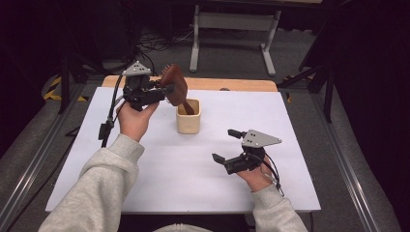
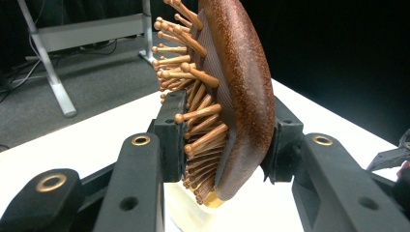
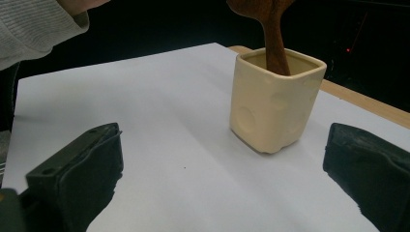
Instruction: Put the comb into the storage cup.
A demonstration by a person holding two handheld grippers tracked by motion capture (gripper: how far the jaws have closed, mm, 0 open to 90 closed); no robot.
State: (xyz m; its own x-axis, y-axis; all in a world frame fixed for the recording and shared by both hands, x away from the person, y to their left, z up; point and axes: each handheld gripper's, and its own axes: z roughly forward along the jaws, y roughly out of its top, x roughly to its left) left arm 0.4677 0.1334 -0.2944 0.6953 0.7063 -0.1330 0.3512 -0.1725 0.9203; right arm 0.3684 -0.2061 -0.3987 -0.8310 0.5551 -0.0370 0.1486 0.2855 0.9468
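text: none you can read | labels: none | brands: none | numbers: none | signs: none you can make out

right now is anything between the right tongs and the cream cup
Nothing: bare white table lies between the open right tongs and the cream cup, clearest in the right gripper view.

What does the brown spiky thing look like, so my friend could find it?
Look at the white table, then at the cream cup near its far edge. Rising from that cup, handle down, is a wooden hairbrush, its head clamped in the left gripper. It is the one dark brown thing, with rows of round-tipped wooden pins on one face.
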